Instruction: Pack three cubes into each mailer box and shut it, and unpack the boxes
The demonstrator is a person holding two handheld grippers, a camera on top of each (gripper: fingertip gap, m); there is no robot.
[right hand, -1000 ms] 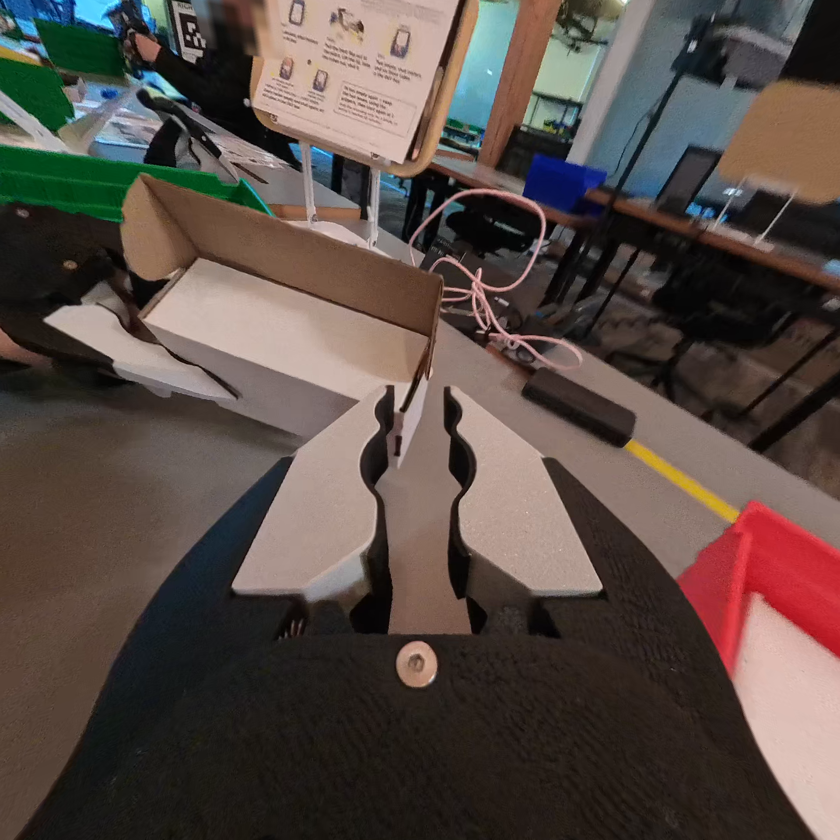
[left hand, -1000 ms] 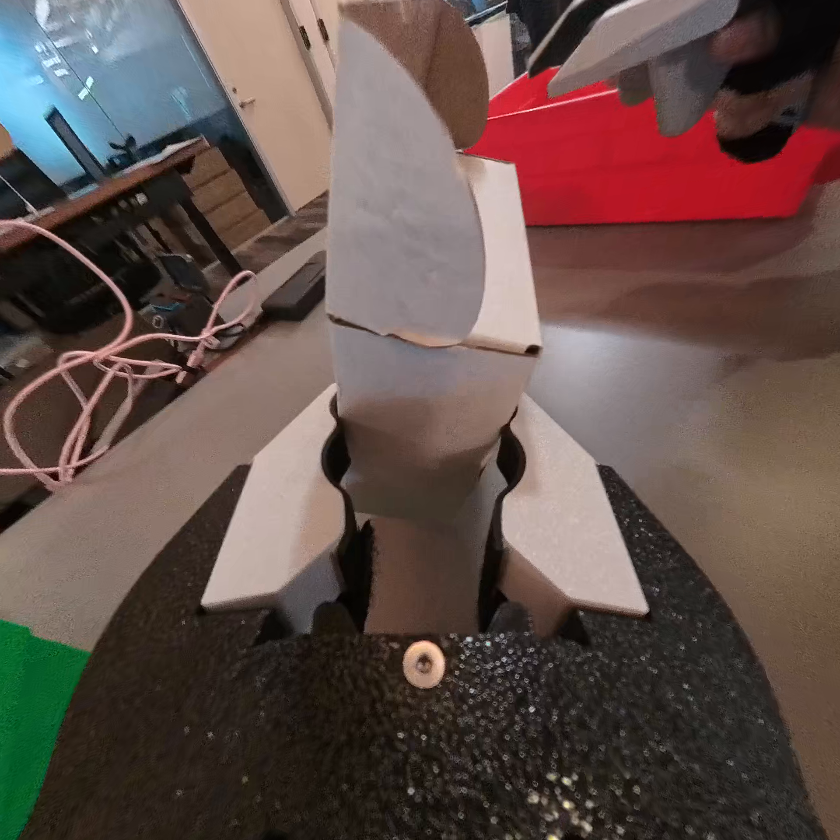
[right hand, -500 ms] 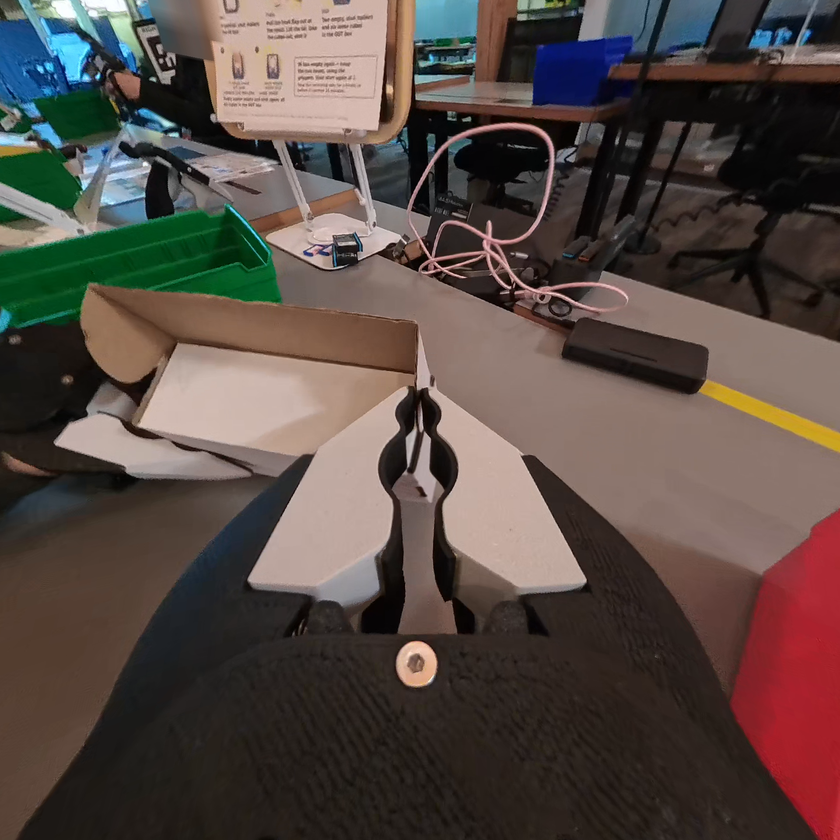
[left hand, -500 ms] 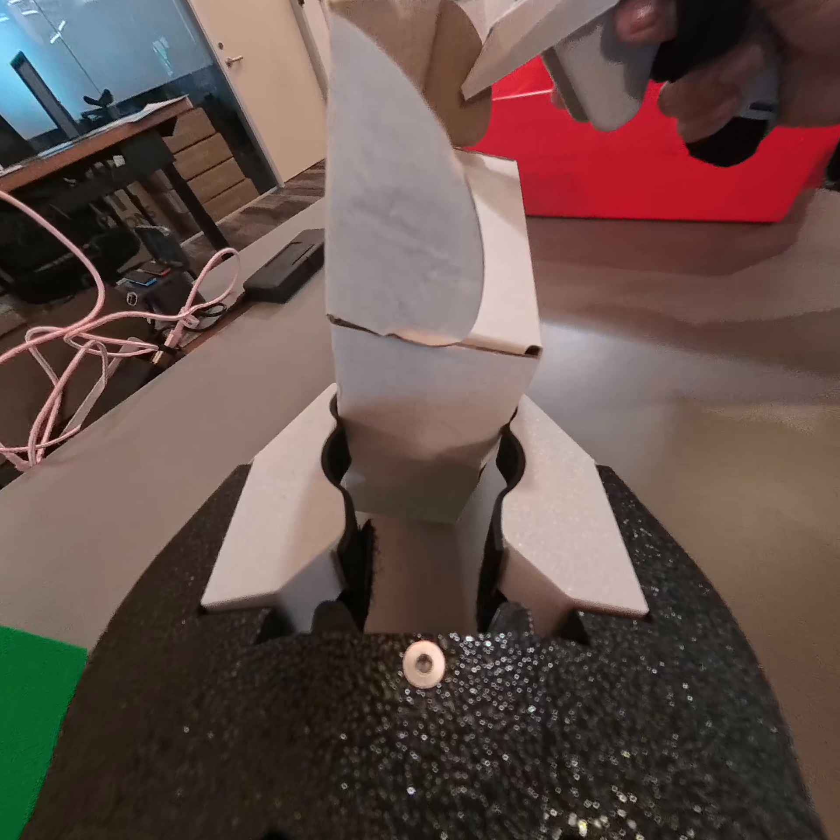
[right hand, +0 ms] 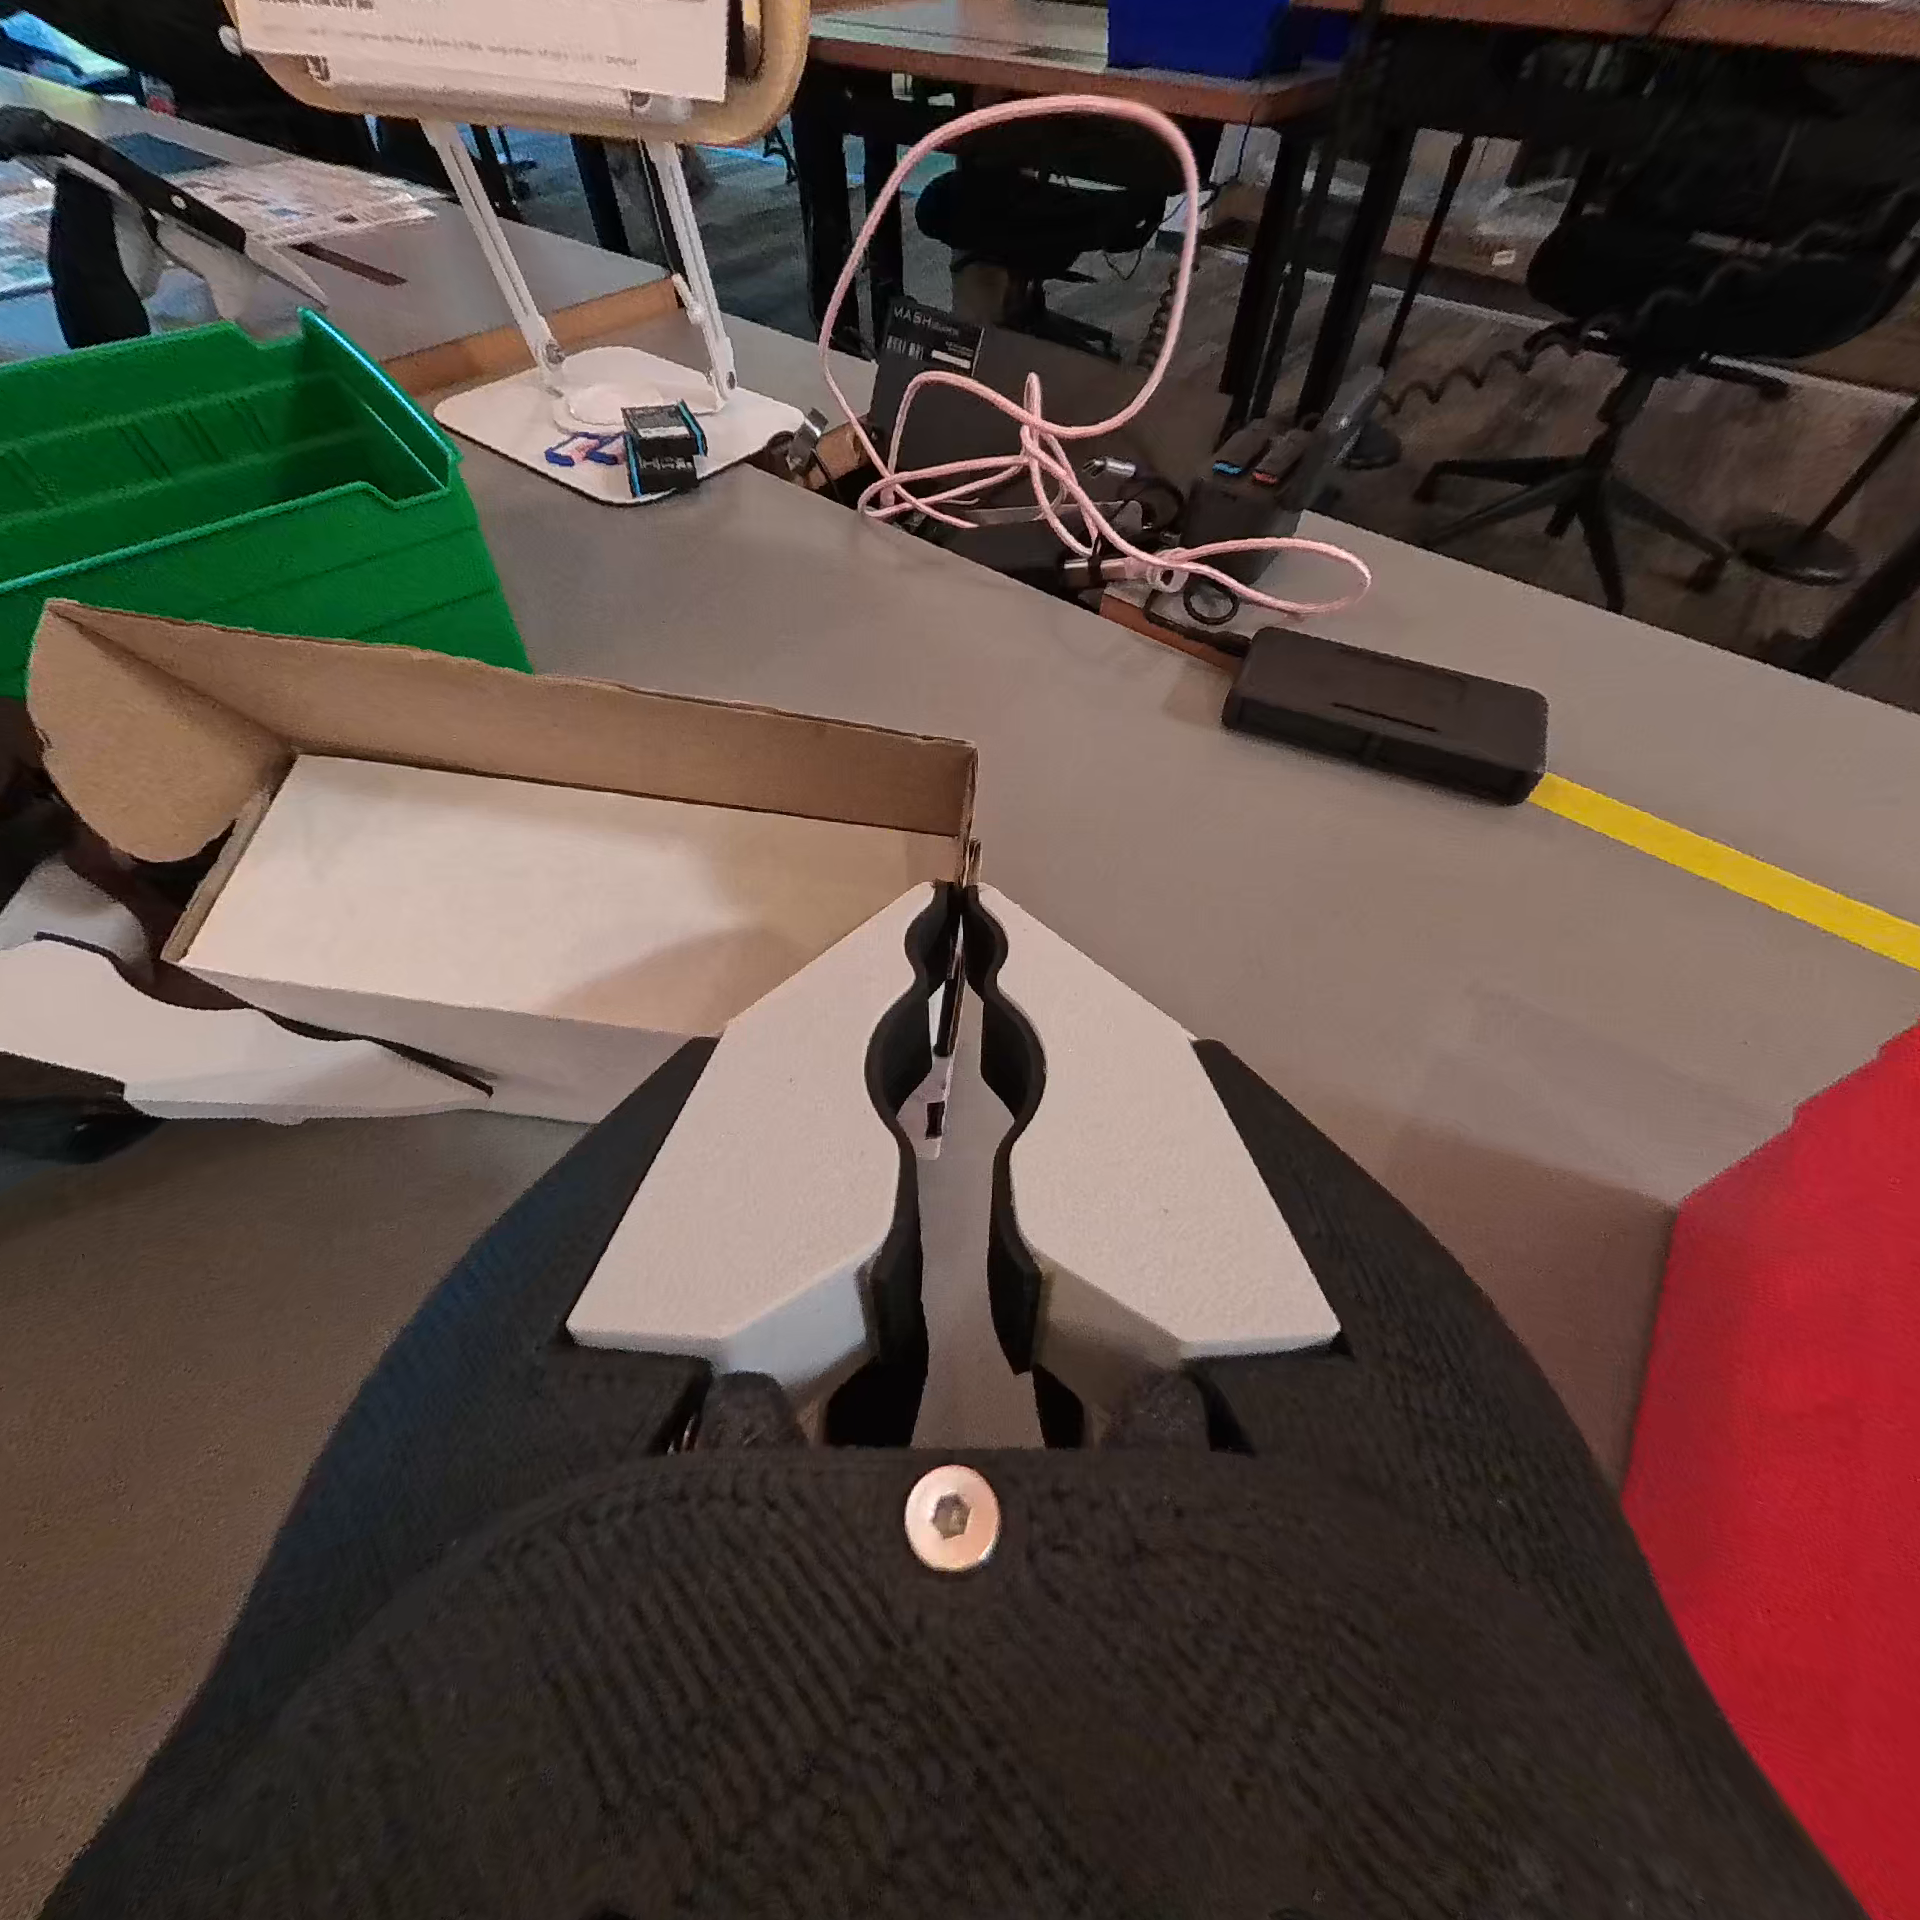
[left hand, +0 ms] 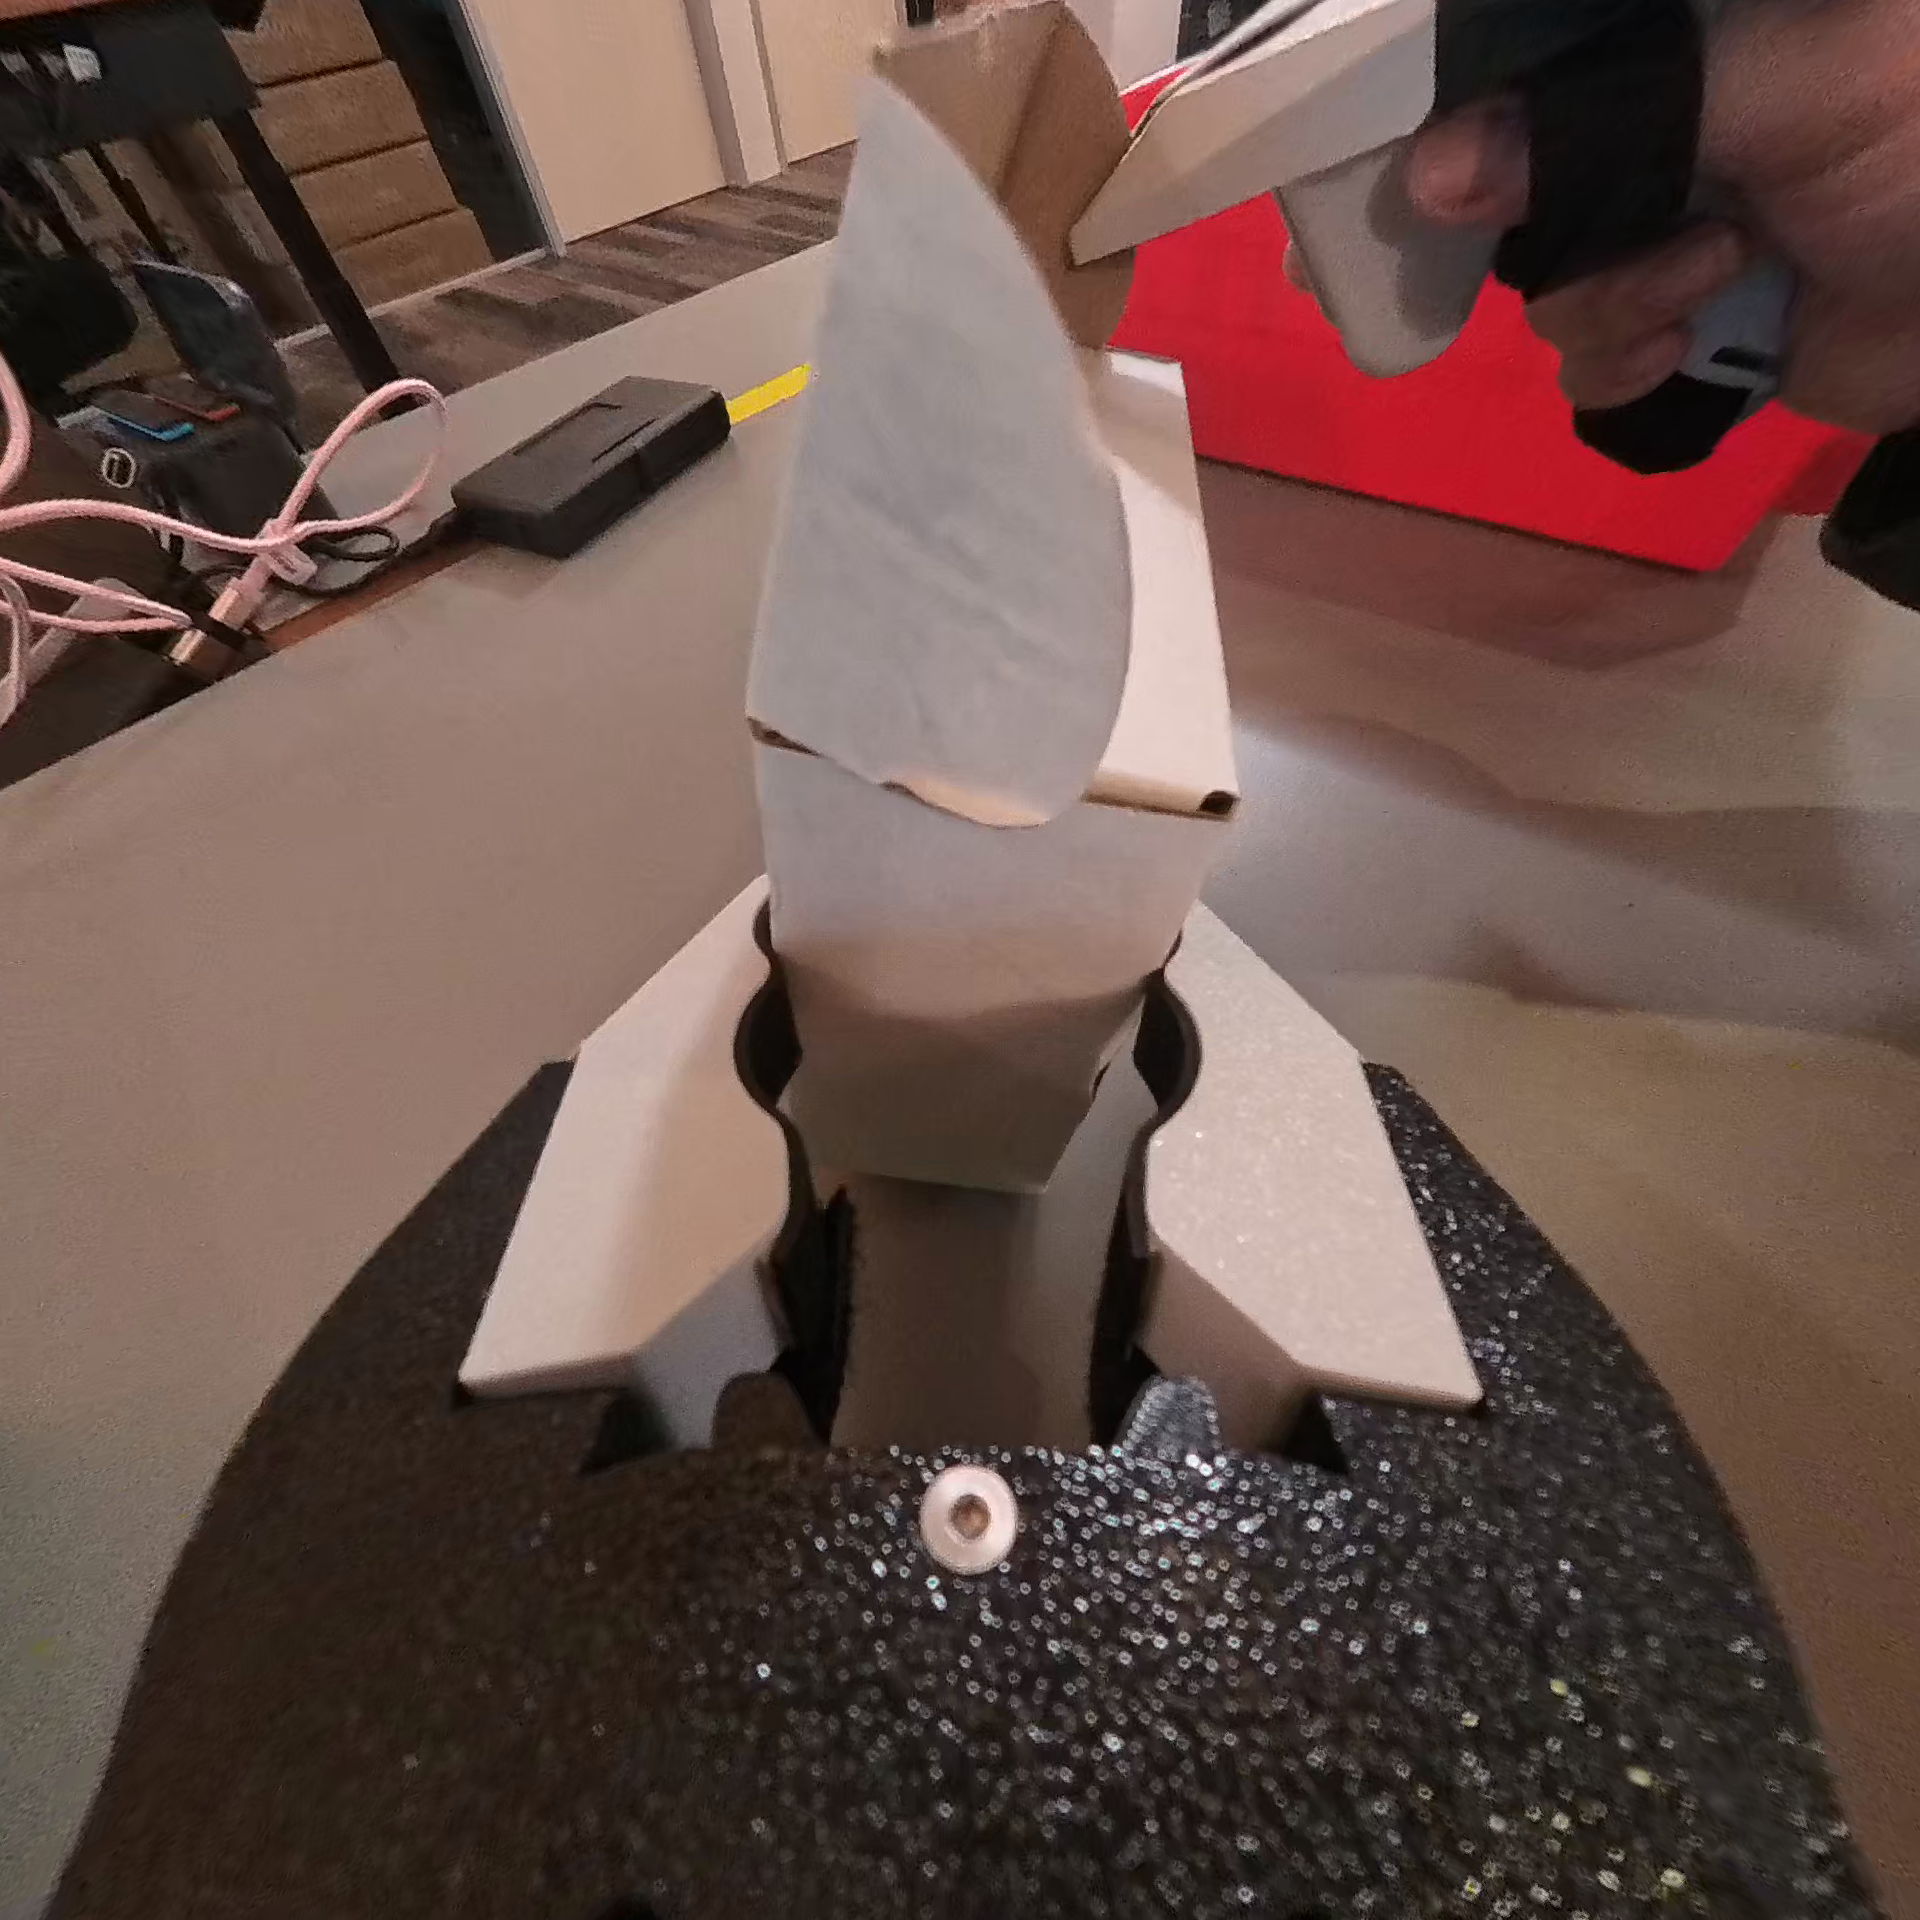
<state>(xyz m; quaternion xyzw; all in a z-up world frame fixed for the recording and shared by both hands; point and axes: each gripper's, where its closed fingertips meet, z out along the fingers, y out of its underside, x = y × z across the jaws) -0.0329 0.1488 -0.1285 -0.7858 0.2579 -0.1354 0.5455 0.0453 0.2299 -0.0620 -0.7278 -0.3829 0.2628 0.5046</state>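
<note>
A white mailer box (left hand: pixel 1164 623) with a brown inside lies over the grey table. My left gripper (left hand: pixel 977 914) is shut on one end of it, both pads pressed on its side walls. A rounded white flap (left hand: pixel 935 520) stands up in front of that end. In the right wrist view the box (right hand: pixel 499 904) lies open, its brown lid wall (right hand: pixel 582 738) upright. My right gripper (right hand: pixel 964 894) is shut on a thin cardboard tab (right hand: pixel 940 1081) at the box's other end. The left gripper (right hand: pixel 156 1039) shows at that view's left edge. The right gripper's fingers (left hand: pixel 1247 135) show top right in the left wrist view.
A green bin (right hand: pixel 208 488) stands behind the box. A red bin (left hand: pixel 1455 343) stands on the right side of the table (right hand: pixel 1351 987). A black device (right hand: pixel 1382 712), a pink cable (right hand: pixel 1039 416) and a stand with a printed sheet (right hand: pixel 613 405) lie at the far edge.
My right gripper's fingers stood apart around the box's tab a second ago and have since shut on it. The left gripper has kept its hold on the box end.
</note>
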